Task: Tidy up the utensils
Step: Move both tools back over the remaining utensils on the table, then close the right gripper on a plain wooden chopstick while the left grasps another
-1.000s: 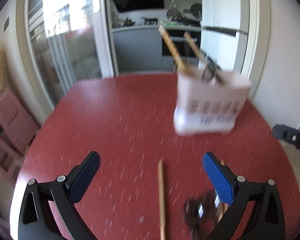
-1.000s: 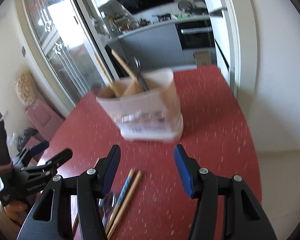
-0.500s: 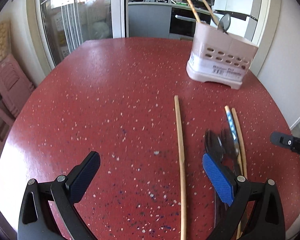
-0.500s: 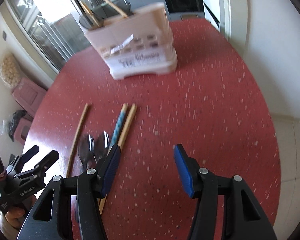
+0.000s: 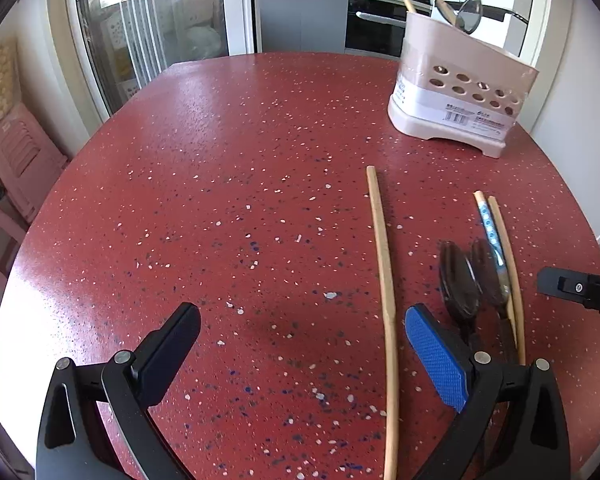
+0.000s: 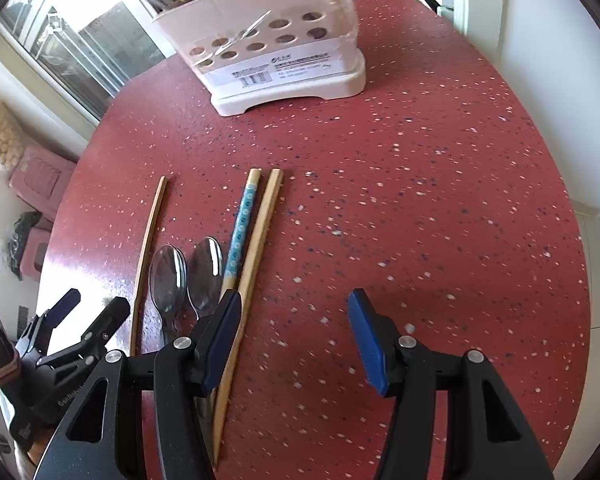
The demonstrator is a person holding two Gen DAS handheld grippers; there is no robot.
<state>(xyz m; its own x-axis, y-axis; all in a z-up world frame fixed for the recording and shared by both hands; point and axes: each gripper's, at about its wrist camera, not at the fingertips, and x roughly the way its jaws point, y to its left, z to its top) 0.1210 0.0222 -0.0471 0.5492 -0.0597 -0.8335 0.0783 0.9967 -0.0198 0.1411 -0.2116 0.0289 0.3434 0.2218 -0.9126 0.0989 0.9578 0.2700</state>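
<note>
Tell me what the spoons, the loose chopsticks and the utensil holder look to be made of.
Spoons: polished metal, likely steel, with mirror-like bowls. Plain chopsticks: pale wood or bamboo, matte tan. Patterned chopstick: same tan ends, with a blue printed middle. Utensil holder: smooth pinkish moulded plastic with round holes and a barcode label.

table (image 5: 228, 184): your red speckled top, glossy
holder (image 5: 456, 92): matt pink plastic
chopsticks (image 6: 256, 240): bare wood
spoons (image 6: 206, 272): your polished metal
pads (image 5: 436, 360): blue, textured
</note>
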